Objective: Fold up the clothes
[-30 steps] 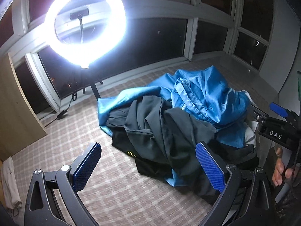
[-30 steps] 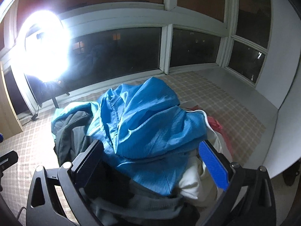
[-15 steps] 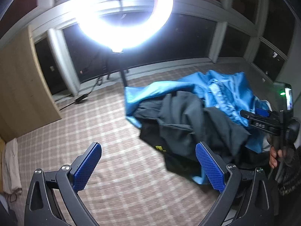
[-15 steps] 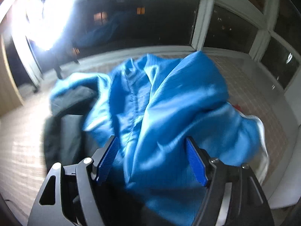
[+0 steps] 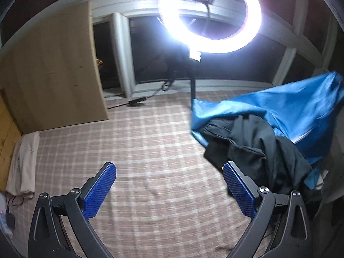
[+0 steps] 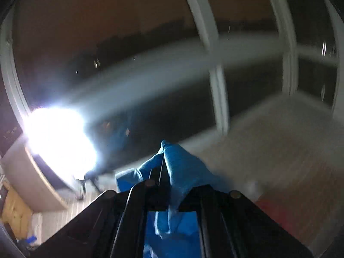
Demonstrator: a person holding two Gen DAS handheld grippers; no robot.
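A blue garment [image 5: 286, 111] lies stretched over a dark garment [image 5: 258, 148] on the checked mat [image 5: 150, 150] at the right of the left wrist view, its far end lifted and blurred. My left gripper [image 5: 167, 185] is open and empty above bare mat, left of the pile. My right gripper [image 6: 161, 172] is shut on a fold of the blue garment [image 6: 182, 167] and holds it raised; the view is blurred by motion.
A bright ring light [image 5: 210, 15] on a stand stands at the back by dark windows. A wooden panel [image 5: 53, 68] stands at the left. A folded pale cloth [image 5: 23, 167] lies along the mat's left edge. Something red [image 6: 279, 210] shows low right in the right wrist view.
My right gripper closed on the blue garment and lifted it, pulling it up off the pile. My left gripper swung to the left, away from the pile, still open.
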